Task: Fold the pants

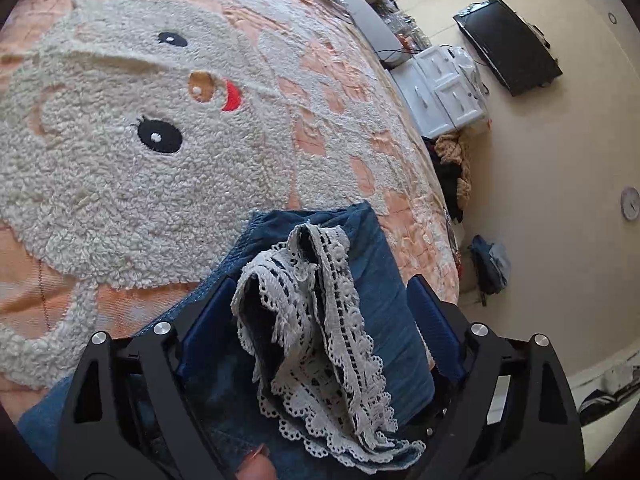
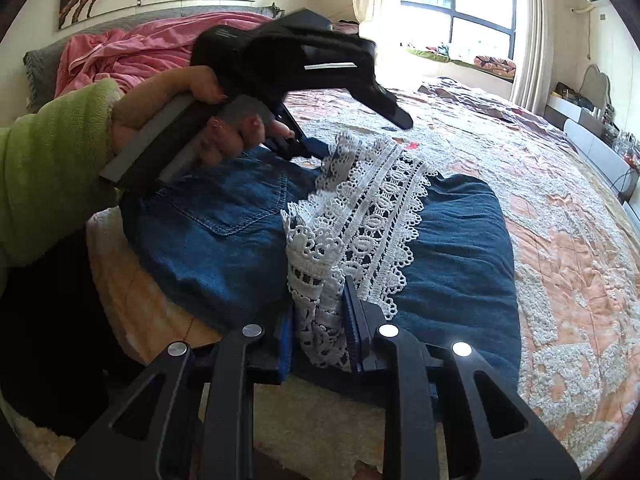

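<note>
Blue denim pants (image 2: pixel 224 248) with white lace hems (image 2: pixel 376 220) lie folded over on the bed. My right gripper (image 2: pixel 320 320) is shut on the lace hem at the near edge. My left gripper (image 1: pixel 320 300) is open, its blue pads on either side of the raised lace hem (image 1: pixel 320 312) and denim (image 1: pixel 380 280) without pressing it. In the right wrist view the left gripper (image 2: pixel 320 148) is held by a hand in a green sleeve and points down at the far end of the lace.
The bed is covered by a peach quilt (image 1: pixel 320 60) with a fluffy white animal face (image 1: pixel 120 120). A pink blanket (image 2: pixel 152 48) lies at the headboard. White drawers (image 1: pixel 444 88), a TV (image 1: pixel 508 44) and clothes (image 1: pixel 452 168) stand beside the bed's edge.
</note>
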`<action>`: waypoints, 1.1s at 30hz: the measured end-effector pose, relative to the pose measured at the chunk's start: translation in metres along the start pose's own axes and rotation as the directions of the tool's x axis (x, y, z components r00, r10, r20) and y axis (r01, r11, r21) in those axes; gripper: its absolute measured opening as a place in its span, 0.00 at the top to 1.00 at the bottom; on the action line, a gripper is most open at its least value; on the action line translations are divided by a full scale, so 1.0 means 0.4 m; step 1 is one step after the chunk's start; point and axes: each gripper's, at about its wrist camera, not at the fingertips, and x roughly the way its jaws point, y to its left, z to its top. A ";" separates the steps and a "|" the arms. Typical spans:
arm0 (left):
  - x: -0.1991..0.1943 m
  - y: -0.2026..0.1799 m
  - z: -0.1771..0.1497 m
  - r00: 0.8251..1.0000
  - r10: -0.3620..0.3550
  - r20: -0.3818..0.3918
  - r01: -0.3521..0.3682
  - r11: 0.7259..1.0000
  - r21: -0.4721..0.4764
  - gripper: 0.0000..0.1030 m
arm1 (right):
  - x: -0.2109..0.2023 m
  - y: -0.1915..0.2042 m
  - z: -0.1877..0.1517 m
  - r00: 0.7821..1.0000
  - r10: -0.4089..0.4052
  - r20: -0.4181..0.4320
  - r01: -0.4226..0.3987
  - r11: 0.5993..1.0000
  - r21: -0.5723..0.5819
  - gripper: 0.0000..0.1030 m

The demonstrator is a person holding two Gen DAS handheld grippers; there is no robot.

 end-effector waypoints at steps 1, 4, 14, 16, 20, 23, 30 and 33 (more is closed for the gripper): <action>0.004 0.001 0.001 1.000 -0.002 0.007 0.002 1.000 -0.001 0.23 | 0.001 0.007 0.001 1.000 -0.013 0.008 0.013 1.000 -0.018 0.79; 0.022 -0.007 0.004 1.000 0.029 0.012 -0.029 0.999 0.017 0.69 | 0.005 0.031 0.000 0.999 -0.018 0.027 0.020 0.998 -0.059 0.77; 0.032 0.013 0.005 0.984 0.179 0.012 -0.179 0.982 0.057 0.85 | 0.005 0.022 -0.027 0.999 0.053 0.012 -0.052 0.998 -0.041 0.60; 0.029 0.025 -0.004 0.984 0.179 0.025 -0.180 0.982 0.062 0.82 | -0.013 0.015 -0.034 0.996 0.086 0.004 -0.086 0.996 -0.031 0.48; 0.015 0.031 0.002 0.987 0.154 0.036 -0.156 0.987 0.044 0.75 | -0.084 -0.029 -0.045 0.986 0.160 0.054 -0.162 0.986 0.043 0.33; 0.007 0.029 0.000 0.988 0.151 0.043 -0.153 0.987 0.045 0.69 | -0.142 -0.094 -0.049 0.987 0.135 0.092 -0.145 0.983 0.111 0.29; -0.061 0.003 -0.019 0.967 0.226 0.116 -0.237 0.968 0.083 0.53 | -0.165 -0.193 0.006 0.997 -0.010 0.075 -0.004 0.982 0.188 0.28; -0.099 -0.015 -0.029 0.949 0.268 0.164 -0.286 0.953 0.099 0.53 | -0.128 -0.172 0.041 0.999 -0.004 0.041 -0.001 0.992 0.122 0.29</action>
